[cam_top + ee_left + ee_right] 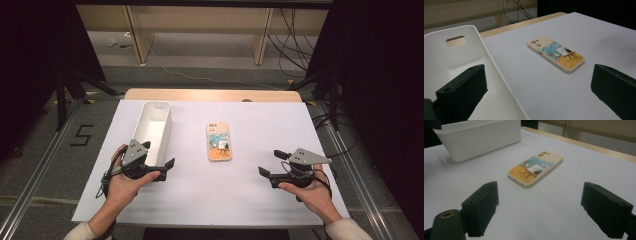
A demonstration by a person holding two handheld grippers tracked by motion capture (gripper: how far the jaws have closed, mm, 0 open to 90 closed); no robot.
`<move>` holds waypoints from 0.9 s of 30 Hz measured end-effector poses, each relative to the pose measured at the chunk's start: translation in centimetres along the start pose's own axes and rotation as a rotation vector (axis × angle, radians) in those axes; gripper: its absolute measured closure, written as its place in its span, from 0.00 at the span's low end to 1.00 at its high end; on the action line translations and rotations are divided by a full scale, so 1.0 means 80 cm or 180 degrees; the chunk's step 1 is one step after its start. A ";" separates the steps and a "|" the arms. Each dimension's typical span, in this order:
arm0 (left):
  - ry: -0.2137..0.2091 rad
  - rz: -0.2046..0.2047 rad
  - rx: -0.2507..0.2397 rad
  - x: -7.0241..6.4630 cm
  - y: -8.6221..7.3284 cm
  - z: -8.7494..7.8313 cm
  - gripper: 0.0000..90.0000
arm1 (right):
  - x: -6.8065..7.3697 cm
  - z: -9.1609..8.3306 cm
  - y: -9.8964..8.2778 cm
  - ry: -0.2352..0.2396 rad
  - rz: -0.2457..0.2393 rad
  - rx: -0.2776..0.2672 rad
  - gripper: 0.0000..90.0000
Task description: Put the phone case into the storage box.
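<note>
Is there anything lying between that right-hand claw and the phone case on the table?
Nothing visible. Bare white table lies between the open right gripper and the phone case; the white bin sits off to the case's far side.

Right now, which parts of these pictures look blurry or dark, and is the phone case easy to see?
In the high view the white table cover is brightly lit while the room at both sides is nearly black. In the left gripper view the phone case is fairly sharp, but the near white bin looks soft. In the right gripper view the case's painted picture stays readable, a little hazy.
</note>
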State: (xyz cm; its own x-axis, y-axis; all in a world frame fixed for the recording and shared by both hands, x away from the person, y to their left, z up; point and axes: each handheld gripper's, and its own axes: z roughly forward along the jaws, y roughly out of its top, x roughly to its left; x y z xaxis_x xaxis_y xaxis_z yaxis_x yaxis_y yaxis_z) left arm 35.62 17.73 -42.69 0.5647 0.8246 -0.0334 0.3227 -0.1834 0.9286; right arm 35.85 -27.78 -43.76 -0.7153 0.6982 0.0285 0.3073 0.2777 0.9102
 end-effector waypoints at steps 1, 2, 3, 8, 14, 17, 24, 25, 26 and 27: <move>0.0001 0.0007 -0.0002 0.000 0.000 0.000 0.00 | 0.000 0.000 0.000 -0.0004 0.0005 0.0000 0.17; 0.0003 0.0005 -0.0004 0.000 0.000 0.000 0.00 | 0.000 -0.001 0.000 -0.0005 0.0010 -0.0004 0.17; 0.0004 0.0006 -0.0005 0.000 0.001 0.000 0.00 | 0.000 -0.001 0.000 -0.0004 0.0012 -0.0007 0.17; 0.0012 0.0021 -0.0014 -0.002 0.001 0.000 0.02 | 0.000 -0.001 0.000 0.0003 0.0028 -0.0015 0.17; -0.0011 0.0190 -0.0173 -0.018 0.025 0.005 0.49 | -0.002 -0.001 0.001 -0.0027 0.0048 -0.0040 0.17; -0.0157 0.0234 -0.0109 -0.025 0.033 0.019 0.78 | -0.004 -0.001 0.001 -0.0032 0.0080 -0.0051 0.17; -0.0321 0.0202 0.0199 -0.047 0.048 0.079 1.00 | -0.005 -0.001 0.001 -0.0049 0.0088 -0.0038 0.17; -0.0321 0.0202 0.0199 -0.047 0.048 0.079 1.00 | -0.006 -0.001 0.001 -0.0053 0.0081 -0.0034 0.17; -0.0391 0.0225 0.0277 -0.054 0.051 0.100 1.00 | -0.006 -0.002 0.001 -0.0061 0.0088 -0.0032 0.17; -0.0391 0.0225 0.0277 -0.054 0.051 0.100 1.00 | -0.006 -0.002 0.001 -0.0061 0.0088 -0.0032 0.17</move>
State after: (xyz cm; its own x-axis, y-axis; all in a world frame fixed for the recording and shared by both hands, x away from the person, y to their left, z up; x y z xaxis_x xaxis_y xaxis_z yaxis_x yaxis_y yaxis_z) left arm 40.59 9.12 -41.70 0.6751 0.7375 -0.0190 0.3406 -0.2887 0.8948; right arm 36.13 -28.19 -43.65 -0.6945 0.7180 0.0460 0.3205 0.2514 0.9133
